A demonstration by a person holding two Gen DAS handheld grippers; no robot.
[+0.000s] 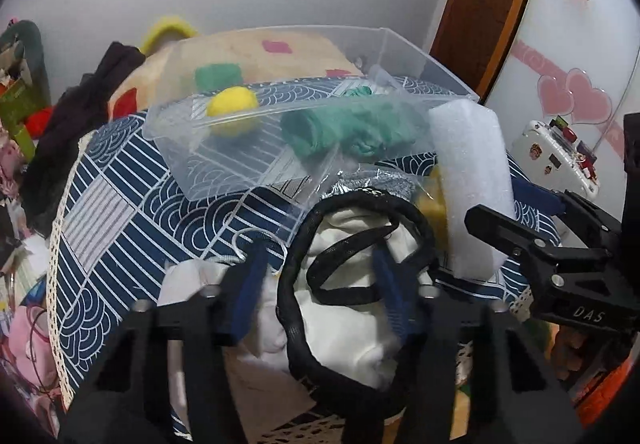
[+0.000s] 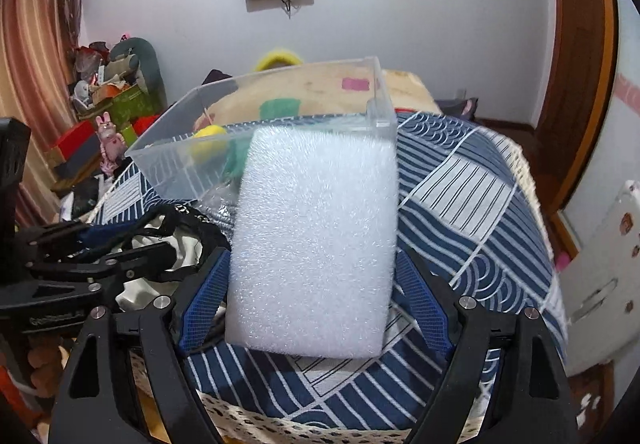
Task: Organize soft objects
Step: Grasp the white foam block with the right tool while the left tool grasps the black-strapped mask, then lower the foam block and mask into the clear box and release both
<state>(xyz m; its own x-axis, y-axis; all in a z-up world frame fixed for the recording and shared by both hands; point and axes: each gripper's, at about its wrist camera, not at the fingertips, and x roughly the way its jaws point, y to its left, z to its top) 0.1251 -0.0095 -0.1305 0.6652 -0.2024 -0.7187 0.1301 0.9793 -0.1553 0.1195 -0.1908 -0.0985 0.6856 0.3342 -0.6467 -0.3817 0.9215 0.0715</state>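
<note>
Between the blue fingers (image 2: 424, 308) of the right hand-held gripper (image 2: 316, 304) is a white foam block (image 2: 316, 244). Ahead of it, the clear bin (image 1: 436, 68) shows a yellow ball (image 1: 231, 109) and a green cloth (image 1: 352, 130). The worktop (image 2: 472, 204) cover is navy with white wave and stripe patches.

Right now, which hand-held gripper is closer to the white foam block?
Right. The right hand-held gripper has the white foam block between its fingers; the left hand-held gripper sits beside it, over a black-trimmed white cloth.
</note>
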